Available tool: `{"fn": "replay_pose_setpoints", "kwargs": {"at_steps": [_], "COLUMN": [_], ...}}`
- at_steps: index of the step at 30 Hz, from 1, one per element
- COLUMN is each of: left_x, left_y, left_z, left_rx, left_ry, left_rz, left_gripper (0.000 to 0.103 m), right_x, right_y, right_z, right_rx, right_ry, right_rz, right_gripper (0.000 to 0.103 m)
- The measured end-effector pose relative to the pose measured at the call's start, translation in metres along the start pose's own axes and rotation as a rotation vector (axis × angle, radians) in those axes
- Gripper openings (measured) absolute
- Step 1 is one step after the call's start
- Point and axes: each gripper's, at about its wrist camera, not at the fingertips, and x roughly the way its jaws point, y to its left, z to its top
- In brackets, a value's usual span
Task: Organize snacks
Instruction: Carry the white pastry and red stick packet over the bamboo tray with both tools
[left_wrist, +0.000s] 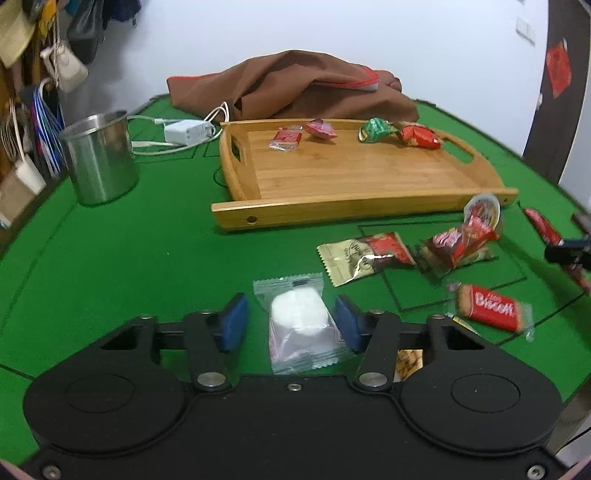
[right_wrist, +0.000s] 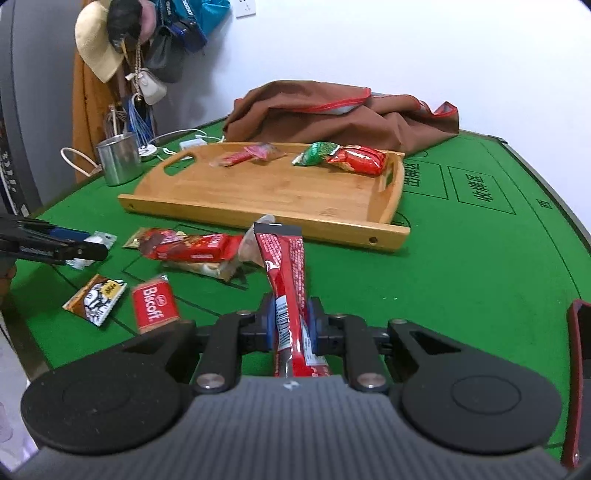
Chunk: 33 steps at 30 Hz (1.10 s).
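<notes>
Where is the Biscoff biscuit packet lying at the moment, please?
The Biscoff packet lies on the green table, outside the wooden tray; in the left wrist view it is lower right, just below the pile of red wrappers.

We see the left gripper (left_wrist: 291, 319) at the bottom centre of its own view, angled downward, its blue pads (left_wrist: 234, 319) standing on either side of a clear packet (left_wrist: 297, 325) with small gaps, not visibly pressing. In the right view it enters from the left edge. Our right gripper (right_wrist: 291, 323) sits at the lower centre of its view, pads clamped on a red stick packet (right_wrist: 286, 280) that rises toward the frame's middle.
</notes>
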Motion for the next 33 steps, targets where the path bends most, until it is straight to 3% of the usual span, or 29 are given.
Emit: {"fn": "replay_pose_setpoints", "kwargs": {"at_steps": [3,8,13,17,22,33], "left_x": [-0.004,-0.013,-0.025,-0.025,-0.021,0.000], "left_y": [-0.005,-0.003,-0.010,-0.013,-0.018,-0.009], "left_z": [-0.004,-0.002,0.006,0.013,0.025,0.055], "left_rx": [0.029,-0.005,0.055,0.051,0.070,0.018], "left_ry": [-0.026,-0.078,-0.126,-0.126,-0.141,-0.145], "left_rz": [-0.015,-0.072,-0.037,-0.076,-0.052,-0.082], "left_gripper": [0.030,0.030,0.030,0.030,0.030,0.030], "right_x": [0.000,0.000,-0.005,-0.007,-0.003,0.022], "right_y": [0.001,0.004,0.007,0.006,-0.003,-0.022], "right_z": [-0.001,-0.002,0.005,0.017,0.035,0.066], "right_rx": [0.007,0.005,0.003,-0.013,0.002,0.046], "right_ry": [0.002,-0.001,-0.023,-0.045,-0.057,-0.046], "right_rz": [0.014,0.041,0.062,0.050,0.067,0.078], "right_gripper": [0.022,0.021,0.021,0.021,0.021,0.021]}}
